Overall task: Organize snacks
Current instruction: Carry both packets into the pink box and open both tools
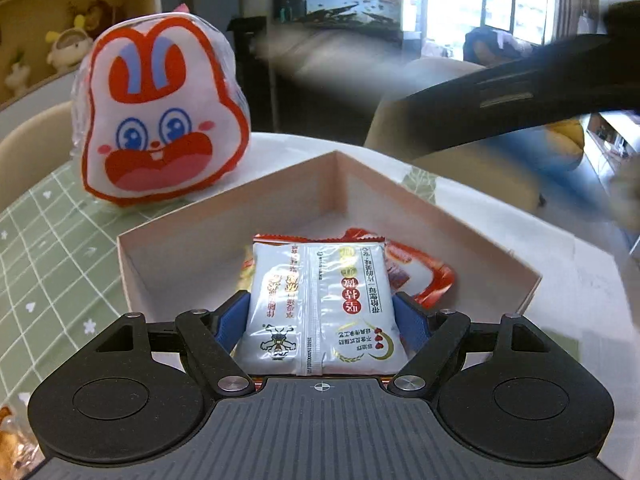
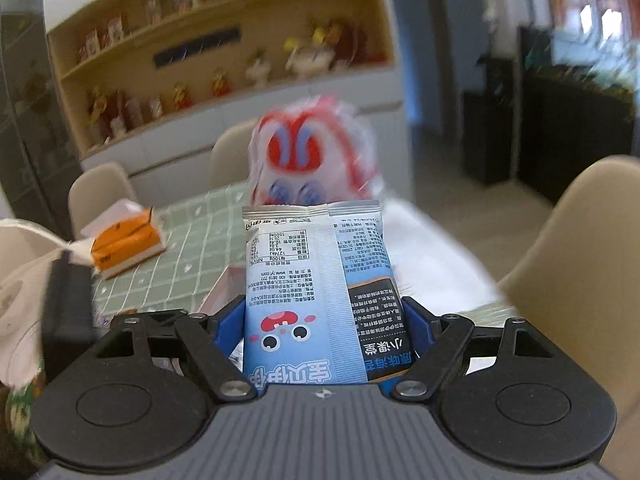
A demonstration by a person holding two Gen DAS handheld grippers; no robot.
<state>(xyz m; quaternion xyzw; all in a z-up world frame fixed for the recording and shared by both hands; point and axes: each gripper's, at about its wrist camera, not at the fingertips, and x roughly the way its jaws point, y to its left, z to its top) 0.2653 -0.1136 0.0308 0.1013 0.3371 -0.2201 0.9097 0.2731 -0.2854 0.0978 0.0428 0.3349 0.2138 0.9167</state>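
Note:
My left gripper point(image 1: 320, 320) is shut on a white snack packet point(image 1: 320, 304) with red print and holds it just over the open pink box point(image 1: 224, 216). Red and yellow snack packets point(image 1: 424, 276) lie in the box under it. My right gripper point(image 2: 324, 324) is shut on a blue and white snack packet point(image 2: 312, 280) and holds it upright above the table. A blurred dark shape point(image 1: 520, 100), apparently the right gripper, crosses the upper right of the left wrist view. A red and white rabbit-face bag point(image 1: 160, 120) stands behind the box; it also shows in the right wrist view point(image 2: 312, 160).
The table has a green checked cloth point(image 1: 48, 264). An orange tissue pack point(image 2: 128, 244) lies at the left. Beige chairs point(image 2: 580, 272) stand round the table. A paper roll point(image 2: 16, 292) is at the far left. Shelves with toys point(image 2: 224, 40) fill the back wall.

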